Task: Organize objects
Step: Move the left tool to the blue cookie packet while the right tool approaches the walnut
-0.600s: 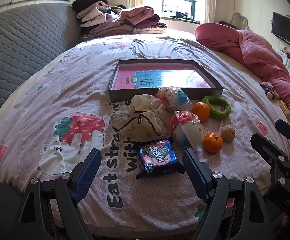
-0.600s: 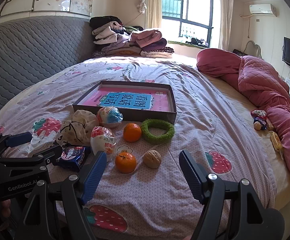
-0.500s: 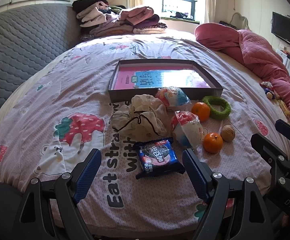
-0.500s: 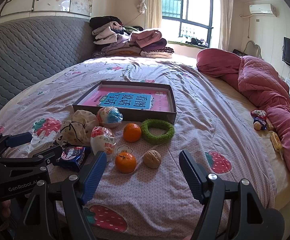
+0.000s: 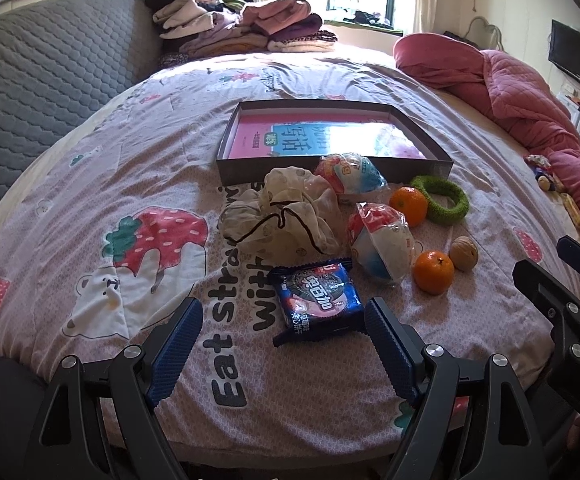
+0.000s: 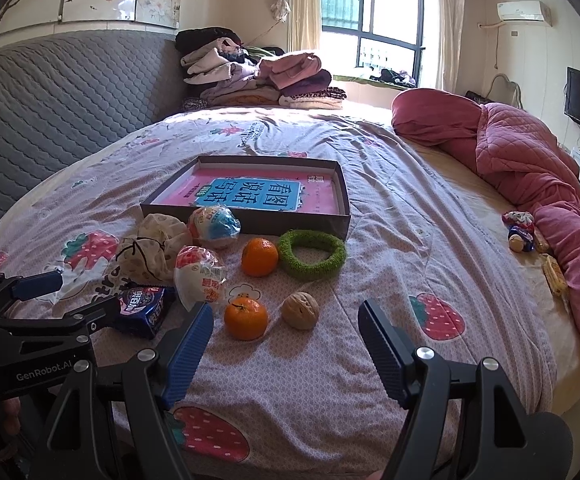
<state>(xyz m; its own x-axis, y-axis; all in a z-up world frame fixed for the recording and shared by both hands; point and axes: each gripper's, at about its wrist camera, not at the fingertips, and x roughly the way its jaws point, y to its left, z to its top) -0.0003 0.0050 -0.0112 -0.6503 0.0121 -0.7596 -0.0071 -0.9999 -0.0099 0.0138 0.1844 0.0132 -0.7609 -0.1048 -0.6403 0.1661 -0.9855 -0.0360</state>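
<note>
Hovering low in both views, left claw point(image 5: 281, 324) and right claw point(image 6: 285, 326) are spread wide, holding nothing. Snack pkt point(image 5: 316, 300) lies btwn left jaws on the bed; orange point(image 6: 245, 317) and walnut point(image 6: 300, 310) sit center frame, box point(image 6: 344, 200) above. Risk: round fruit prob rolls on soft bedding if nudged; crinkly pkt may slip w/ an off-center pinch.

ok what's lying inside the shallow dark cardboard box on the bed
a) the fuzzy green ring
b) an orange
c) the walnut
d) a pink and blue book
d, only the pink and blue book lies inside the shallow dark cardboard box; everything else sits outside it on the bedsheet.
</note>
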